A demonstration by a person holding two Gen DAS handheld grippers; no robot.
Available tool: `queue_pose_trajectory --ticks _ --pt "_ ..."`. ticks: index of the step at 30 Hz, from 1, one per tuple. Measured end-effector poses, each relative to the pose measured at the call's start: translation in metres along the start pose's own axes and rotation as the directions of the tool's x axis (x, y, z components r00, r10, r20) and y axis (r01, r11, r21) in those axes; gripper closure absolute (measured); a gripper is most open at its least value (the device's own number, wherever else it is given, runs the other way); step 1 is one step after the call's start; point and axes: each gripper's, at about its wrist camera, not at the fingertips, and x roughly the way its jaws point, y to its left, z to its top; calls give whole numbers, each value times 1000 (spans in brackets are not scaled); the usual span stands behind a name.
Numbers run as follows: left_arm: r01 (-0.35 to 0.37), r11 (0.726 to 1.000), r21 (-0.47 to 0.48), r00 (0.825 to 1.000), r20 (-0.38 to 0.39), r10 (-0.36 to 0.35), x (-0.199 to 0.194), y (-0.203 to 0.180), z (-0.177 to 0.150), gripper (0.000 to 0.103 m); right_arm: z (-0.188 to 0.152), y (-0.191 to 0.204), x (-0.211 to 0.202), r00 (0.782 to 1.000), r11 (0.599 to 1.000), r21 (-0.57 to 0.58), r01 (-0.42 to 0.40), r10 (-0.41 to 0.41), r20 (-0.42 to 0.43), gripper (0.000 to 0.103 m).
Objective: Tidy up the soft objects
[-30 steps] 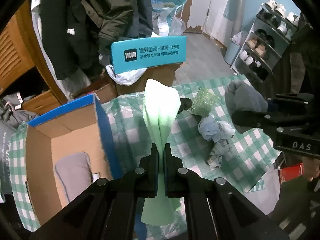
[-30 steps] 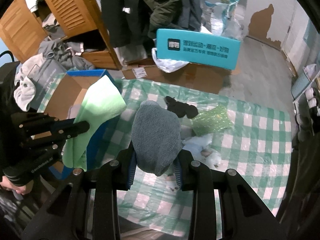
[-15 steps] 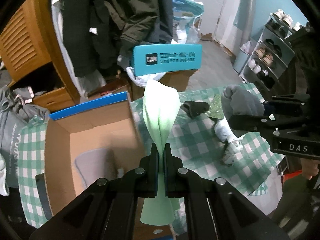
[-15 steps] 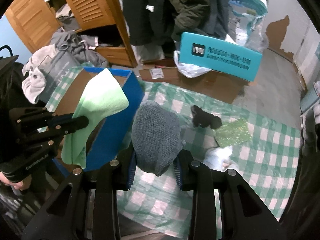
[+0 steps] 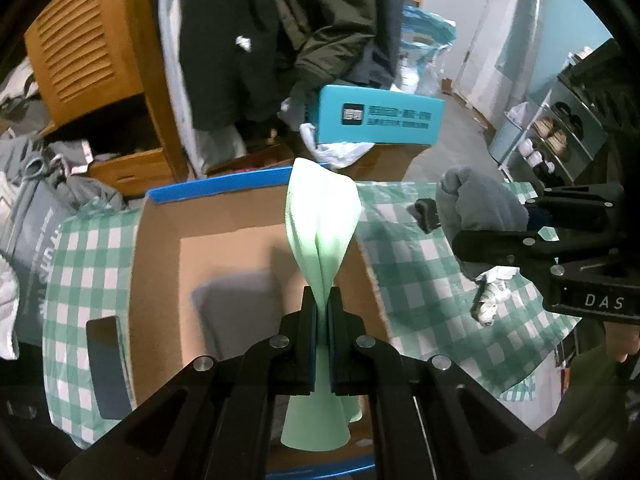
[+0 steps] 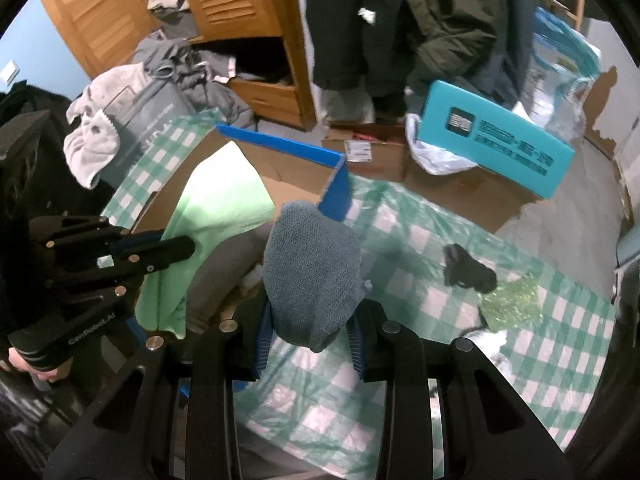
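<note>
Green cloth [image 5: 320, 224], clamped in left tongs [image 5: 320, 312], now carried over box [image 5: 224, 196]; grey sock [image 6: 312, 276] gripped by right tongs [image 6: 310, 340], release judged next

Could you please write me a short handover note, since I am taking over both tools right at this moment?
Left tool: shut on the green cloth, held over the open cardboard box.
Right tool: shut on the grey knit item, beside the box's blue corner, above the checkered cover.
Done: a grey soft item already lies inside the box.
Left: drop the green cloth in, then the grey knit item. Still out on the cover: a black item, a glittery green piece and a white bundle.
</note>
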Motion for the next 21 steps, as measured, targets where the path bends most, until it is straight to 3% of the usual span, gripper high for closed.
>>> queue_pose_trajectory --ticks 11,21 --pt "-30 997 -66 1000 -8 30 0 41 -12 99 18 45 31 998 997 -68 -33 30 -52 72" --pt "-45 995 -93 999 -30 42 7 55 -16 99 18 59 53 994 996 -72 -49 41 -105 72"
